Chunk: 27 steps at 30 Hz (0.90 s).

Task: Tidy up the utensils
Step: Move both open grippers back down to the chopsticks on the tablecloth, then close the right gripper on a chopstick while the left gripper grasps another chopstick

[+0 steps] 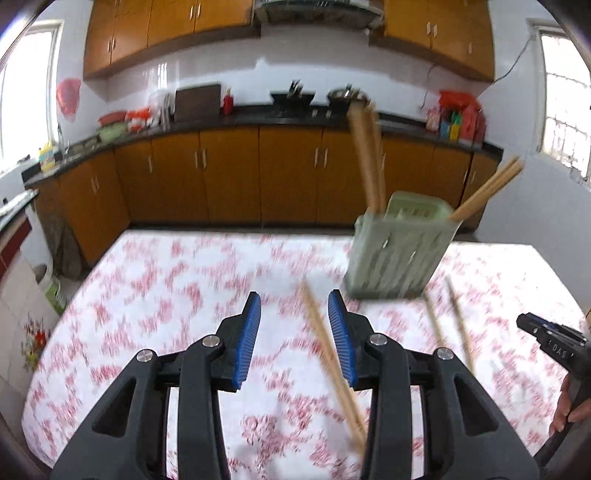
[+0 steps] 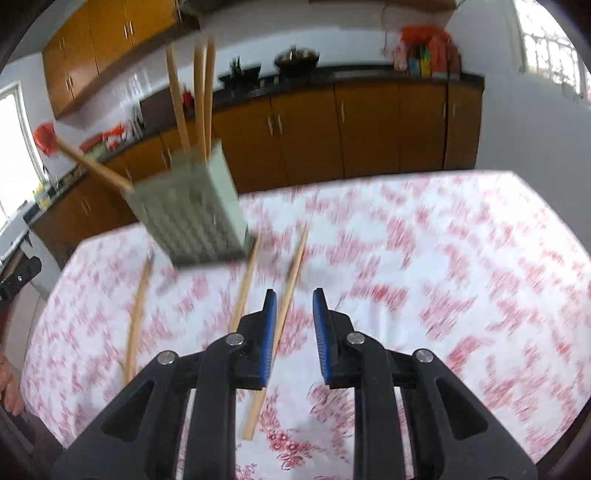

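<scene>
kitchen: orange-brown wall cabinets (image 1: 147, 33) at 11 o'clock, base cabinets (image 1: 229, 173) under black countertop (image 1: 236, 120), white tiled wall (image 1: 207, 70), bright windows (image 1: 565, 107) at 3 and 9 o'clock.

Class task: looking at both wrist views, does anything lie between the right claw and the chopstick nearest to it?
Nothing visible does. The right claw is open, and the chopstick on the tablecloth already runs into the gap between its fingers.
</scene>
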{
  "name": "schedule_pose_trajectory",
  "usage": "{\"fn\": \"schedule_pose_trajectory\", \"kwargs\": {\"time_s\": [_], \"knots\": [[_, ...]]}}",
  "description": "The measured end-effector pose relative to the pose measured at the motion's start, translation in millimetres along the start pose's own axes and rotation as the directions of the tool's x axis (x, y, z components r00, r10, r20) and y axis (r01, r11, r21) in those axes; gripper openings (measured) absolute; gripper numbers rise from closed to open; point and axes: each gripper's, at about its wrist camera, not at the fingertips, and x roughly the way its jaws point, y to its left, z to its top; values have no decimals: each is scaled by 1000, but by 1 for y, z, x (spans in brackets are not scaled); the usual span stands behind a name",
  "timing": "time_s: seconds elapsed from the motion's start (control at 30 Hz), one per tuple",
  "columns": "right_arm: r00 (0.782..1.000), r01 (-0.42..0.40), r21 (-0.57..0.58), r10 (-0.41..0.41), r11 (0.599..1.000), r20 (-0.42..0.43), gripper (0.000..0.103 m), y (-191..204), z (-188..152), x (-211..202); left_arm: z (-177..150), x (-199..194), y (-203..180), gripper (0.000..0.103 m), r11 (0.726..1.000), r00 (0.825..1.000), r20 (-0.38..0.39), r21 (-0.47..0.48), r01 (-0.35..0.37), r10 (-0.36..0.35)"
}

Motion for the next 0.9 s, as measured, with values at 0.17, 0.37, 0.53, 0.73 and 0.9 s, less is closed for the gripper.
{"fn": "schedule_pose_trajectory", "kwargs": {"time_s": [0.17, 0.37, 0.53, 0.73, 0.9], "knots": [[994, -27, -6, 26, 1000, -102, 21, 15, -19, 37, -24, 18, 6, 39, 1000, 998, -68, -23, -14, 12], [986, 1, -47, -9, 999, -166, 21, 32, -28, 68, -41, 34, 11, 39, 998, 990, -137, -55, 16, -23], [986, 48, -73, -59, 996, -155, 10, 30, -31, 71, -51, 43, 5, 39, 997, 982, -177, -60, 57, -67], [985, 107, 29, -102, 994, -143, 8, -2, -22, 69, -61, 55, -9, 36, 989, 963, -230, -83, 124, -140], [984, 112, 26, -107, 993, -141, 8, -6, -22, 66, -68, 64, -22, 25, 986, 949, -271, -83, 143, -161]]}}
